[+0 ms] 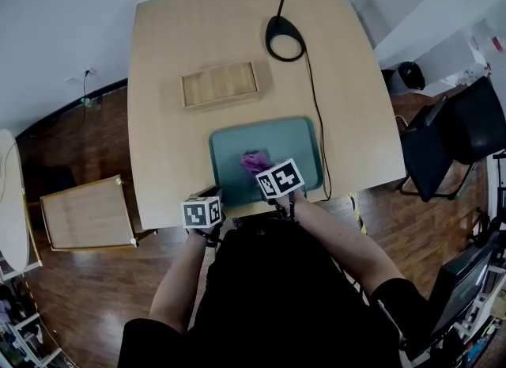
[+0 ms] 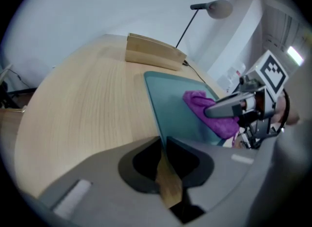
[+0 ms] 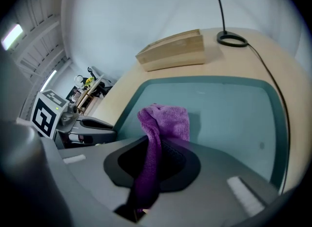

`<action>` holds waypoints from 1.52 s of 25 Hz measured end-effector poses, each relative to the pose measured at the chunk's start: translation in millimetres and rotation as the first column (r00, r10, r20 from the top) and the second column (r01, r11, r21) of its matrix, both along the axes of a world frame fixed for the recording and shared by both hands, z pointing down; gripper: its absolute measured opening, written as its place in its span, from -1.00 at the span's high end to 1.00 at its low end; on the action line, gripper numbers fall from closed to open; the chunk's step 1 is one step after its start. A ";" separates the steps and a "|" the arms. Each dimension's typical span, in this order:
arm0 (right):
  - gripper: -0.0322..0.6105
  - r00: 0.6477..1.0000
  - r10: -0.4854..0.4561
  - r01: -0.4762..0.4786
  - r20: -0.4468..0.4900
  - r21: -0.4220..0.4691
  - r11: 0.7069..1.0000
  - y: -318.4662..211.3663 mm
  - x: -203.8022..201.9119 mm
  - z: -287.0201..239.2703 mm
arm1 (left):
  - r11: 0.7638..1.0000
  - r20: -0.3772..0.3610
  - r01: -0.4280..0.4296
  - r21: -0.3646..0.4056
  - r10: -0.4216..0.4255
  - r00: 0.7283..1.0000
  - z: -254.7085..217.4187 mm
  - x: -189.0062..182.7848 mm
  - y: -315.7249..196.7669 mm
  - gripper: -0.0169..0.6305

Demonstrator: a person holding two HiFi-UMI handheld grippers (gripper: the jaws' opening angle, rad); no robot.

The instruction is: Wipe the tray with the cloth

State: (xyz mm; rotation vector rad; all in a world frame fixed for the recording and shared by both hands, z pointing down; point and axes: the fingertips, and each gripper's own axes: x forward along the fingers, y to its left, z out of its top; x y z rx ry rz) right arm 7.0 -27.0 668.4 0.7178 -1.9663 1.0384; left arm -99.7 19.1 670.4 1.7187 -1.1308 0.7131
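Desk bears the tray, left gripper clamping its near-left rim steady while right gripper wipes with the pinched cloth

No text, label or number is legible anywhere.

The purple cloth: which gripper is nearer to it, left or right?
Right. The right gripper grips the purple cloth on the tray; the left gripper pinches the tray's near-left edge, apart from the cloth.
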 end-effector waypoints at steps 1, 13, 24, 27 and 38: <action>0.74 1.000 0.024 -0.024 -0.009 0.004 1.000 -4.3 15.8 -0.9 | 1.000 0.001 -0.001 -0.001 0.001 1.000 -0.3 0.2 -0.3 0.75; 0.74 0.965 0.237 -0.232 -0.113 0.053 0.971 -37.3 176.5 -0.6 | 1.000 0.007 0.002 -0.004 -0.001 1.000 1.9 2.9 -0.5 0.76; 0.74 0.998 0.059 -0.058 0.017 -0.064 0.996 2.9 20.2 1.9 | 1.000 -0.026 0.021 0.005 -0.021 0.999 -3.3 2.3 -2.1 0.77; 0.74 0.999 -0.021 0.024 0.039 -0.079 0.997 16.2 -26.3 0.8 | 1.000 -0.021 0.024 0.001 -0.024 0.999 -5.6 0.0 -1.6 0.77; 0.75 0.995 -0.079 0.085 0.068 -0.082 0.993 30.4 -87.5 1.7 | 0.998 -0.106 0.069 -0.004 -0.069 0.992 -0.6 -1.0 -2.7 0.79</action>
